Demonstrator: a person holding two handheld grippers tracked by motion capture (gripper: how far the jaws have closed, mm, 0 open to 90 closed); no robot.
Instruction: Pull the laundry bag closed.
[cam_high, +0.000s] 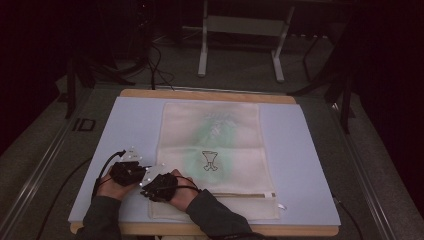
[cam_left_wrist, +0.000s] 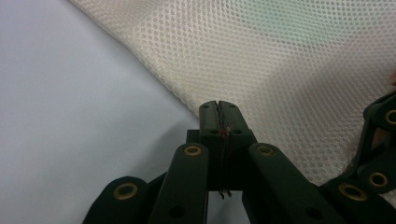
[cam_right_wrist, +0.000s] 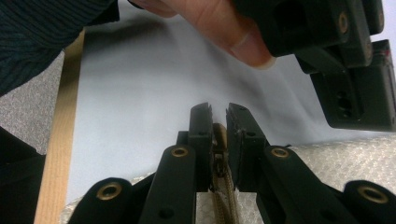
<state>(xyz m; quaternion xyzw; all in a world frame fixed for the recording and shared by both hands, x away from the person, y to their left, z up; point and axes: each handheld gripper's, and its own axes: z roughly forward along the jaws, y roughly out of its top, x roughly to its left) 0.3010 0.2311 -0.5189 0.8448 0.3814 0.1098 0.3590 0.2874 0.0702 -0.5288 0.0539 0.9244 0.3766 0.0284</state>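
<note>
A cream mesh bag (cam_high: 215, 145) with a small printed mark lies flat on a pale blue mat (cam_high: 300, 150). Its tan zipper (cam_high: 240, 195) runs along the near end. Both grippers sit at the bag's near left corner. My left gripper (cam_high: 142, 176) (cam_left_wrist: 218, 105) is shut, its tips at the edge of the mesh (cam_left_wrist: 280, 60), with thin strands pinched between the jaws. My right gripper (cam_high: 149, 191) (cam_right_wrist: 218, 109) is closed on the zipper pull (cam_right_wrist: 219, 133), and the zipper tape (cam_right_wrist: 224, 196) runs back under it. A thumb (cam_right_wrist: 233, 32) and the left gripper's body (cam_right_wrist: 345, 70) are close ahead.
The mat covers a wooden table whose edge (cam_right_wrist: 60, 140) is near my right gripper. Beyond the table's far edge (cam_high: 210, 95) stand a white frame's legs (cam_high: 202, 50) and cables (cam_high: 155, 65) on a grey floor. Bare mat lies left and right of the bag.
</note>
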